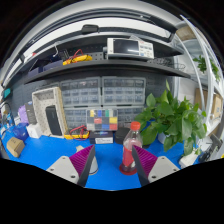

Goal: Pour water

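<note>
Gripper [112,163] fingers apart at bottom centre, red bottle [129,150] standing between them on blue table [40,152], plant [172,118] at right

The only camera rides on the gripper [112,160] and looks forward along its fingers. It sits low over the blue table [45,150], facing the shelves [100,70].

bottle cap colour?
Red. The bottle stands between the open gripper fingers; only the gripper view shows it.
</note>
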### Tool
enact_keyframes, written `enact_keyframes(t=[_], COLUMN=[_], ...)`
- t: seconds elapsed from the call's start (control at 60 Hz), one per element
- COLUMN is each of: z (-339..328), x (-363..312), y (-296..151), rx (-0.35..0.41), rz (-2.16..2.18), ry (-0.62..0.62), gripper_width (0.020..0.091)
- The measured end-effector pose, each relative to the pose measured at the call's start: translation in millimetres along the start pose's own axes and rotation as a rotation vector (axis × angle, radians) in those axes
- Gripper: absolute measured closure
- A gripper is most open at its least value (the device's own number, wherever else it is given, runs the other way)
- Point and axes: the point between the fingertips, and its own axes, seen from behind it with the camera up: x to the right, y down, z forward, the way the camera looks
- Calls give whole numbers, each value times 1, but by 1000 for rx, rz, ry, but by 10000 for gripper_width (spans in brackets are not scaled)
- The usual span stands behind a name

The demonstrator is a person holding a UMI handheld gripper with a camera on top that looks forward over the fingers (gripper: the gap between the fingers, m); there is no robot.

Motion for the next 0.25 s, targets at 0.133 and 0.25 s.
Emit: enact_keyframes(t=[0.133, 0.25], z=[-10, -15], x=[-8, -12], y=[-3, -1], rx=[7, 11], rz=[-8, 1], ry=[-12, -15], gripper_width=[361, 360])
